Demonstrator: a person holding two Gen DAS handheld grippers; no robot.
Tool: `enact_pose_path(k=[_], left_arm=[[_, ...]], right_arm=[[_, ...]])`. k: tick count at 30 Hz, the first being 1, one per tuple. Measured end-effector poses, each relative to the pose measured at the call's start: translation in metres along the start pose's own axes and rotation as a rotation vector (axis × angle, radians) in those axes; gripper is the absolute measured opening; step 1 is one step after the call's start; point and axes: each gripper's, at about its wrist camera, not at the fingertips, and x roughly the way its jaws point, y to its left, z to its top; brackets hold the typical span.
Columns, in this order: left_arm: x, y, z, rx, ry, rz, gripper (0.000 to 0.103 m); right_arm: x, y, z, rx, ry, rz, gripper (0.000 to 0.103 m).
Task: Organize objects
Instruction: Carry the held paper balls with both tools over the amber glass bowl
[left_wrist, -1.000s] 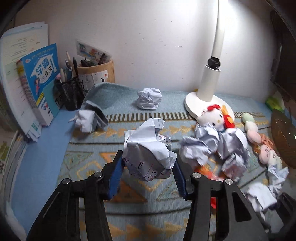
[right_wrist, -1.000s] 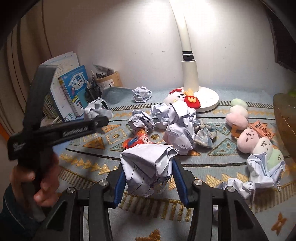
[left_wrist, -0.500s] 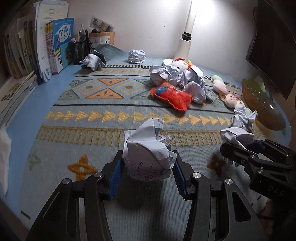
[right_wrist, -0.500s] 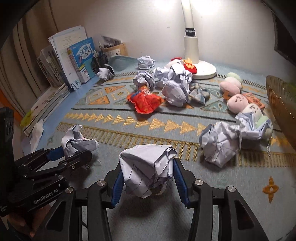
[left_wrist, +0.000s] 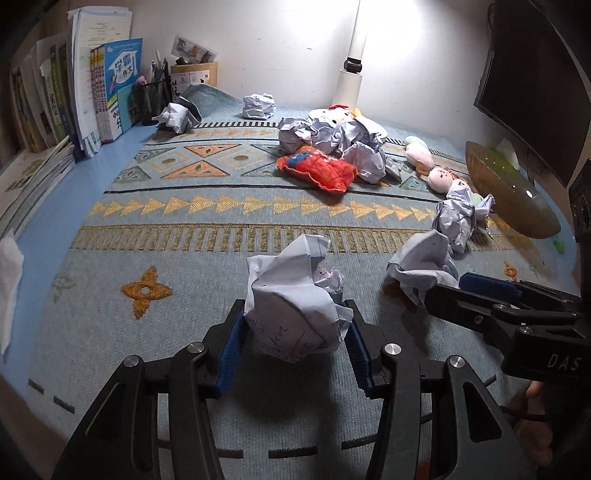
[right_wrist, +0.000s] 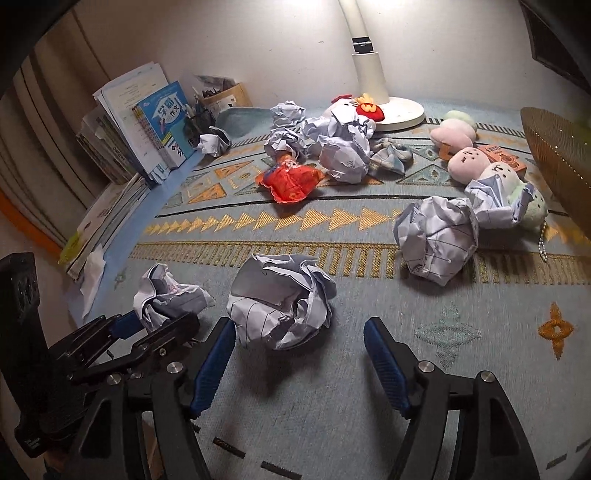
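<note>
The right gripper (right_wrist: 299, 358) has just opened its jaws; the crumpled paper ball (right_wrist: 282, 301) it clamped half a second ago now sits free between the blue pads, leaning toward the left one, seemingly resting on the near part of the patterned mat (right_wrist: 461, 369). Both grippers have pulled back from the far pile of toys and papers to the mat's near edge. The left gripper (left_wrist: 293, 347) has carried its own paper wad (left_wrist: 295, 306) there, just left of the released ball.
</note>
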Motion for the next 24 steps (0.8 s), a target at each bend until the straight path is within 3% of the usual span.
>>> enact_pose_path(k=[4, 6, 8, 12, 18, 24], left_arm=[[-0.003, 0.003, -0.001, -0.009, -0.008, -0.008, 0.048], [-0.004, 0.006, -0.001, -0.013, -0.010, -0.002, 0.048], [-0.003, 0.009, -0.001, -0.025, -0.003, 0.000, 0.048], [-0.006, 0.013, -0.001, -0.042, -0.008, -0.012, 0.048], [-0.029, -0.015, 0.022, 0.004, -0.067, -0.049, 0.048], [-0.045, -0.095, 0.078, 0.101, -0.146, -0.160, 0.048]], right_arm=[[0.016, 0.008, 0.006, -0.021, -0.009, 0.018, 0.069], [0.019, 0.010, 0.008, -0.027, -0.031, 0.043, 0.057], [0.016, 0.016, 0.008, -0.061, -0.067, 0.039, 0.051], [-0.003, 0.019, 0.008, -0.074, -0.115, 0.053, 0.048], [-0.067, -0.006, 0.017, -0.032, -0.236, -0.001, 0.048], [-0.167, -0.079, 0.042, 0.070, -0.403, -0.170, 0.048]])
